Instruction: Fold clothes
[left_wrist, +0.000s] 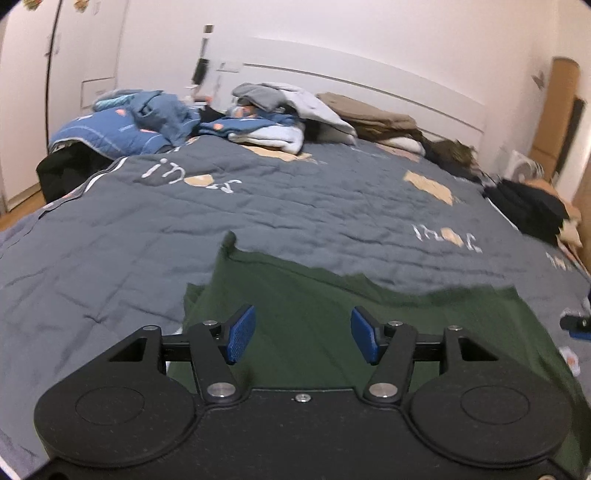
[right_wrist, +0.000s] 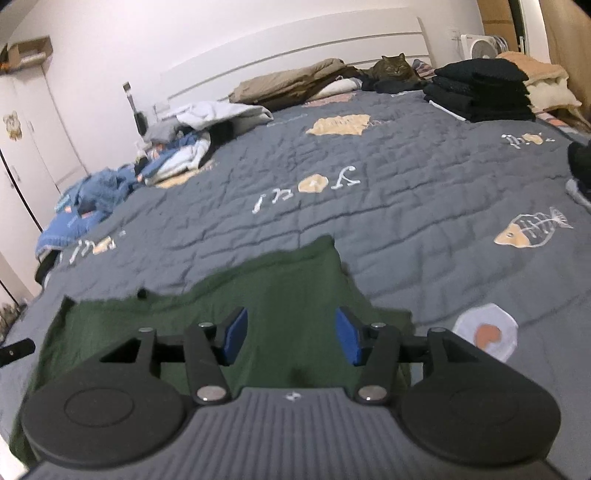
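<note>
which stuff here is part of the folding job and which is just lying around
In the job: green garment, left claw, right claw, both open above it.
Lying about: black folded stack, cat, blue clothes heap, fan.

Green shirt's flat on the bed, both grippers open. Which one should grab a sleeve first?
Right, tentatively. The right gripper points straight at a green shirt flap that juts up the quilt. The left gripper is also open over the shirt, but the left corner lies off to its side.

Left claw (left_wrist: 303, 334) spread wide, gripping nothing; right claw (right_wrist: 291, 336) likewise, both level, pointing forward.
</note>
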